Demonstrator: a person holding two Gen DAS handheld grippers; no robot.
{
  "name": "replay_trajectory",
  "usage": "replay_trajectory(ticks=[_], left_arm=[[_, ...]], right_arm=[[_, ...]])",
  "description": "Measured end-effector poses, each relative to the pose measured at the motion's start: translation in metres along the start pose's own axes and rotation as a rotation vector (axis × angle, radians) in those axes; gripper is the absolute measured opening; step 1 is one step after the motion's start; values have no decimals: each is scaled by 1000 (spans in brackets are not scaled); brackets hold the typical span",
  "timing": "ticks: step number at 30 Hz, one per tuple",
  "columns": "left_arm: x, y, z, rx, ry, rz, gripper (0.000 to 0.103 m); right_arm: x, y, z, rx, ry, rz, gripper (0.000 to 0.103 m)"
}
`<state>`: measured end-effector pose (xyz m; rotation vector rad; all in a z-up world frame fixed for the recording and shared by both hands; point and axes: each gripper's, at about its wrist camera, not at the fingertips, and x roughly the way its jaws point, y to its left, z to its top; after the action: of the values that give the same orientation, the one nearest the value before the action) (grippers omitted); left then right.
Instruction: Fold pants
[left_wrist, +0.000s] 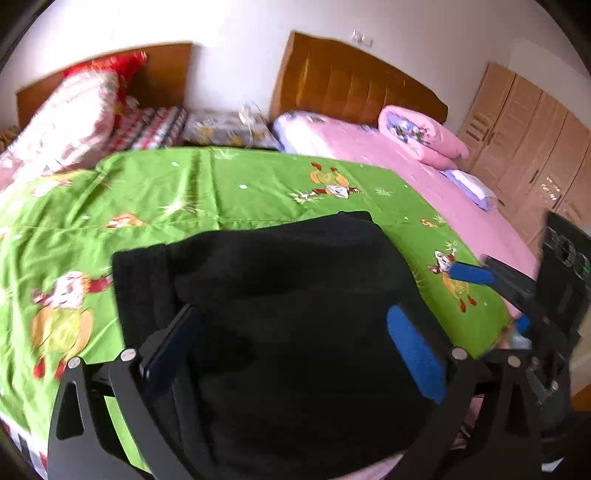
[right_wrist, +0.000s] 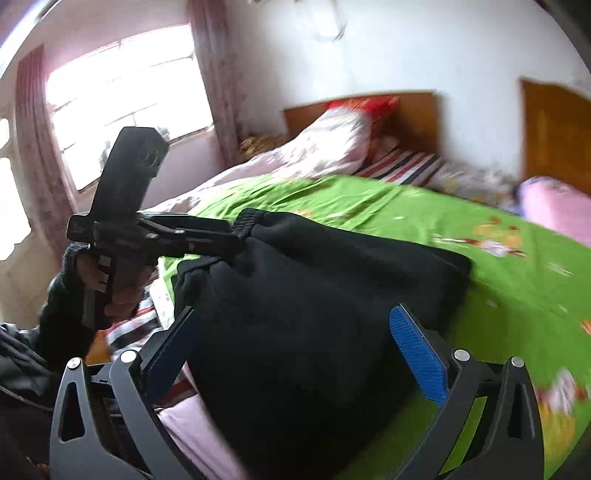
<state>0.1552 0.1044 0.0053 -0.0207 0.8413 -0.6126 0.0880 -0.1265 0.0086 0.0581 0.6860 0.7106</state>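
Black pants (left_wrist: 280, 295) are lying nearest both cameras, folded into a thick, compact stack on the green sheet (left_wrist: 221, 184) near the bed's front edge; judging from that shape, the folding is looking largely done and the stack is sitting where it was set down. Waistband elastic (right_wrist: 245, 218) is showing at the stack's far left corner in the right wrist view. Left gripper (left_wrist: 291, 339) is hanging over the stack with its jaws standing wide apart, the blue pads flanking the cloth but not pressing it, so nothing is being held. Right gripper (right_wrist: 295, 343) is doing likewise, spread fully and gripping nothing (motion blur is hiding whether a pad is brushing the fabric). Seen from the right, the left tool's fingers are reaching to the waistband; contact there cannot be told. A pink quilt (left_wrist: 421, 136) is resting well apart on the neighbouring bed.
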Motion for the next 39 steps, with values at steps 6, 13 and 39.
replay_trajectory(ticks=[6,13,39], left_arm=[[44,58,-5,-156,61,-118,101],[36,77,-11,-230,3,-236,101],[37,57,-13,-145,-6,-95,100]], right_arm=[[91,-69,32,46,262,-32,98],[67,-104,62,217,84,-26,96],[66,-138,50,336,52,-286,98]])
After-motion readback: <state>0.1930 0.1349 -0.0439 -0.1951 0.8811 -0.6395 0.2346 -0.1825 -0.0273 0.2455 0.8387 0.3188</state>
